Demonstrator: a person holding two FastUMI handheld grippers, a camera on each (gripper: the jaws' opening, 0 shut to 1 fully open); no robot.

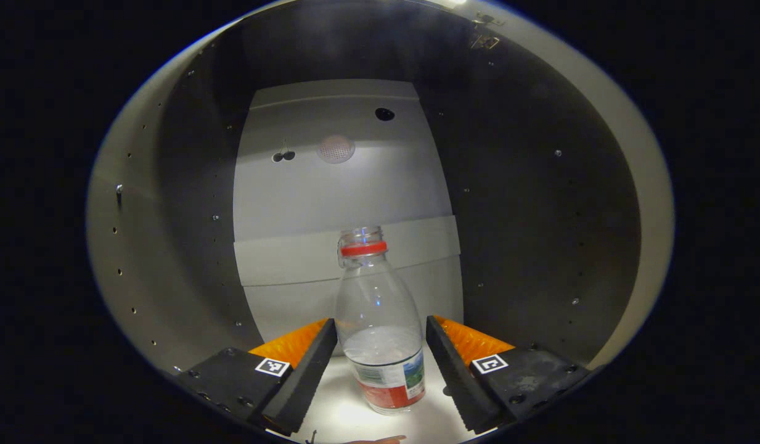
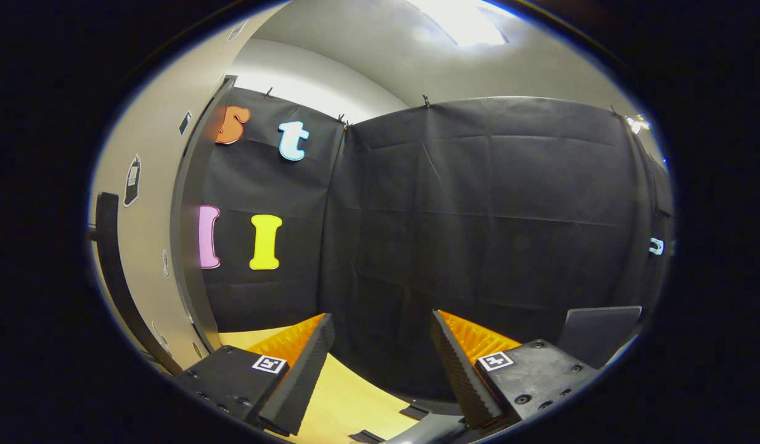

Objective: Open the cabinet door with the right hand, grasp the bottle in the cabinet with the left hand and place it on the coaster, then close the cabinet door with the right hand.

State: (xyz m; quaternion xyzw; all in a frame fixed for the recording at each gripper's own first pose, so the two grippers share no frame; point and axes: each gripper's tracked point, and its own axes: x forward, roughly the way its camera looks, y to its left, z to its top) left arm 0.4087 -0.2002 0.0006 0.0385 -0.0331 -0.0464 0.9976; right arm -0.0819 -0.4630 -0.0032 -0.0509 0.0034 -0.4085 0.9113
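A clear plastic bottle [image 1: 378, 302] with a red neck ring and a coloured label stands upright on the pale floor of the cabinet [image 1: 188, 246]. It holds a little water. My left gripper [image 1: 380, 320] is open inside the cabinet, one finger close on each side of the bottle's lower body. In the right gripper view, my right gripper [image 2: 380, 316] is open with nothing between its fingers. A pale cabinet door [image 2: 151, 203] with a dark bar handle [image 2: 108, 246] stands at its left.
The cabinet's dark side walls [image 1: 527, 216] and pale back panel [image 1: 343, 197] close in around the bottle. A wooden tabletop [image 2: 349, 401] lies under the right gripper. A grey flat panel [image 2: 598, 333] sits at its lower right.
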